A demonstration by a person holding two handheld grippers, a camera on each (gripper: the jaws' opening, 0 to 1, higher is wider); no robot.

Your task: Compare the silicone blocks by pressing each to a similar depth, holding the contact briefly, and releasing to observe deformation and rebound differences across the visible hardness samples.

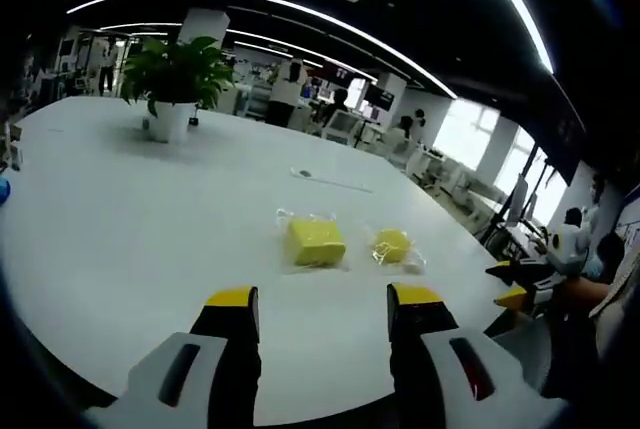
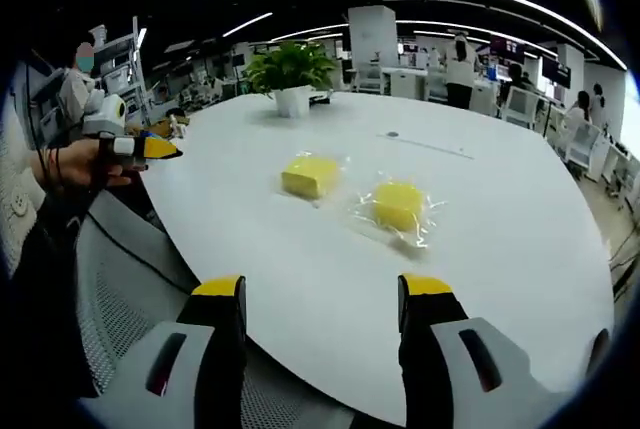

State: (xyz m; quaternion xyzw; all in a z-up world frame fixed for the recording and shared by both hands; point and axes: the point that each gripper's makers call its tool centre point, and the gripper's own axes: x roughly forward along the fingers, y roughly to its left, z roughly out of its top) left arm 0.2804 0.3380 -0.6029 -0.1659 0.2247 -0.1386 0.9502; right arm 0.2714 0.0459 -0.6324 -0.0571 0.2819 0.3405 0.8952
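White table bears two yellow blocks, plant.

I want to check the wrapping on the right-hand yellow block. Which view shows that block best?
The right gripper view: there the block lies near the middle, larger, with its crinkled clear wrap plainly visible. In the left gripper view the same block is smaller and looks rounded, its wrap only a faint sheen beside the other block.

Two wrapped yellow blocks on table

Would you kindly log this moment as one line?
left gripper open | right gripper open | two yellow blocks untouched on table
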